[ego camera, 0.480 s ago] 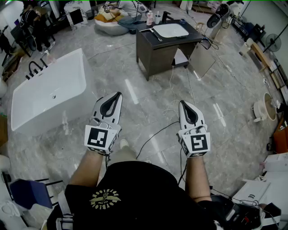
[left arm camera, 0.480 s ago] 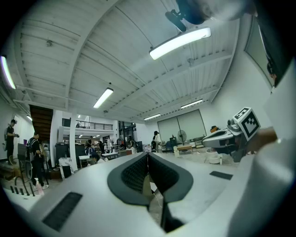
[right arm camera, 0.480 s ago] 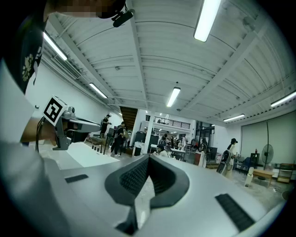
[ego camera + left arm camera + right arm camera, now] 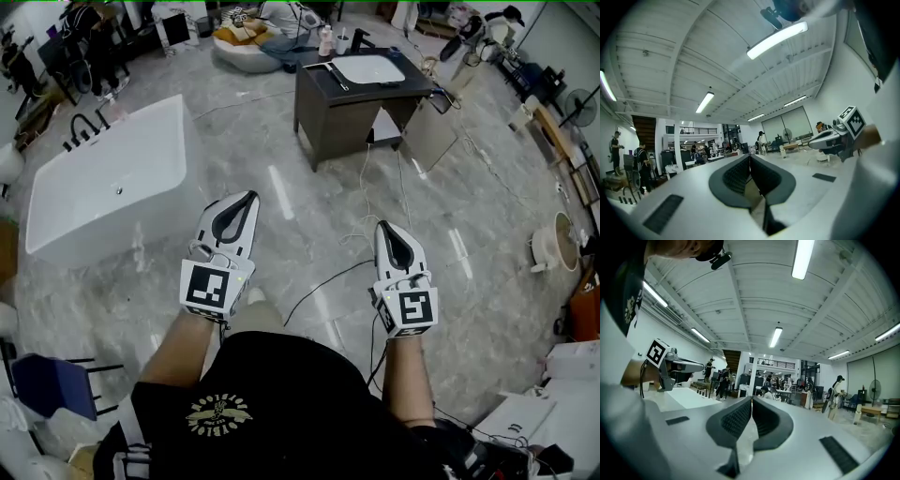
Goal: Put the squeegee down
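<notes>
Left tool [image 4: 242,204] is clenched on nothing. Upper middle, a slim thing on the dark tabletop [image 4: 313,77] may be the squeegee [image 4: 336,77]: likely light, stiff-handled and soft-bladed, best taken by the handle. Right tool [image 4: 386,232] is likewise clenched empty.

White bathtub [image 4: 108,183] at left on grey marble floor [image 4: 478,206]. Well apart at top, dark cabinet [image 4: 342,117] bearing white sink [image 4: 367,67]. Black cable [image 4: 319,284] across floor. Blue chair [image 4: 47,386] lower left; fan [image 4: 581,97] far right.
</notes>
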`<action>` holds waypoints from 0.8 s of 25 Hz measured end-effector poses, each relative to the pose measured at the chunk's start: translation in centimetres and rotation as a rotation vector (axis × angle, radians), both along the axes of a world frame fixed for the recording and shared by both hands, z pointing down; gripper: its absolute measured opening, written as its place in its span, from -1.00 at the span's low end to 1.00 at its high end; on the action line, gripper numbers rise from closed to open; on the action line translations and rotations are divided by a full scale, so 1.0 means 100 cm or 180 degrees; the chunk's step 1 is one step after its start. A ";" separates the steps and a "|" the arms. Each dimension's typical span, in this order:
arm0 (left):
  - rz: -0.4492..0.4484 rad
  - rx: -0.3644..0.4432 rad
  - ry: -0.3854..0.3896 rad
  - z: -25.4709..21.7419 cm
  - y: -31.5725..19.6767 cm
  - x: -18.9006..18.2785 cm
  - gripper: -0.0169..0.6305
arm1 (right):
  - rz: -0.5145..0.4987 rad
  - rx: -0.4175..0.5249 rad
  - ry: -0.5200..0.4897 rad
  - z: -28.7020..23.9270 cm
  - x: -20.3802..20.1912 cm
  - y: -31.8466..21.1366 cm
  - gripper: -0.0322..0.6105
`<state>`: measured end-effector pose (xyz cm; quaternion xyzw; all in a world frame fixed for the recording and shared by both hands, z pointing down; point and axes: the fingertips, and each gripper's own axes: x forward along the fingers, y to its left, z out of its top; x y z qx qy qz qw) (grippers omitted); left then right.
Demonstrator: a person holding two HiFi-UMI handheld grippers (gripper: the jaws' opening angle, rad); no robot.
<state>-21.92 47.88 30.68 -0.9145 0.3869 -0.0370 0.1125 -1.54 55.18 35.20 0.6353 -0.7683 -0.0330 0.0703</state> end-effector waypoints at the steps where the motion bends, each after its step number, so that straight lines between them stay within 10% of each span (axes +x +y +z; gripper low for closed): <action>1: -0.0004 0.0009 -0.0003 0.000 0.001 0.000 -0.88 | -0.0003 0.0009 -0.0024 0.000 0.002 0.000 -0.83; 5: -0.0026 -0.0013 -0.0026 0.008 -0.009 0.000 -0.87 | 0.0010 0.0086 -0.0087 0.000 0.011 -0.009 -0.80; 8: -0.0022 -0.0073 -0.0084 0.017 -0.031 0.004 -0.88 | -0.0075 0.0058 -0.0163 0.005 0.014 -0.027 -0.19; 20: 0.0080 -0.0101 -0.0138 0.035 -0.168 0.040 -0.87 | -0.0045 -0.0073 -0.0120 0.013 0.034 -0.151 -0.10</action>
